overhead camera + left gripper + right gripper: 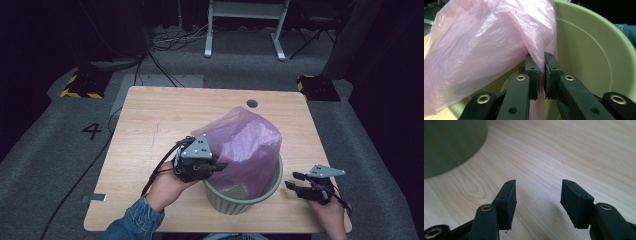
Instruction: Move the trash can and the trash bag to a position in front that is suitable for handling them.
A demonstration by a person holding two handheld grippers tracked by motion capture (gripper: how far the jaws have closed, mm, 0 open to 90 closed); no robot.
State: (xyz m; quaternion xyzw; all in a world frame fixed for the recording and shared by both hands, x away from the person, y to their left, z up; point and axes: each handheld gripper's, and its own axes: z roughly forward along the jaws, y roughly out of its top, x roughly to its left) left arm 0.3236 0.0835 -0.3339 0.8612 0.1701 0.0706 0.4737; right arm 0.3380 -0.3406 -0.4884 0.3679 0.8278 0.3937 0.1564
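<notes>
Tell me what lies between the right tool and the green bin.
Only bare wooden table lies between the right tool and the green bin. The high view shows that gap, and the right gripper view shows plain wood between its open jaws.

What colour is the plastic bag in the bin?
Translucent pink-purple plastic bag, best seen in the left gripper view.

A single number can be read: a dark "4" [92, 131] marked on the grey floor [45, 165], to the left of the desk [165, 115] in the high view. The yellow-and-black hazard stripes on the block [82, 85] beyond it carry no words. No label, brand or lettering can be read anywhere else.
</notes>
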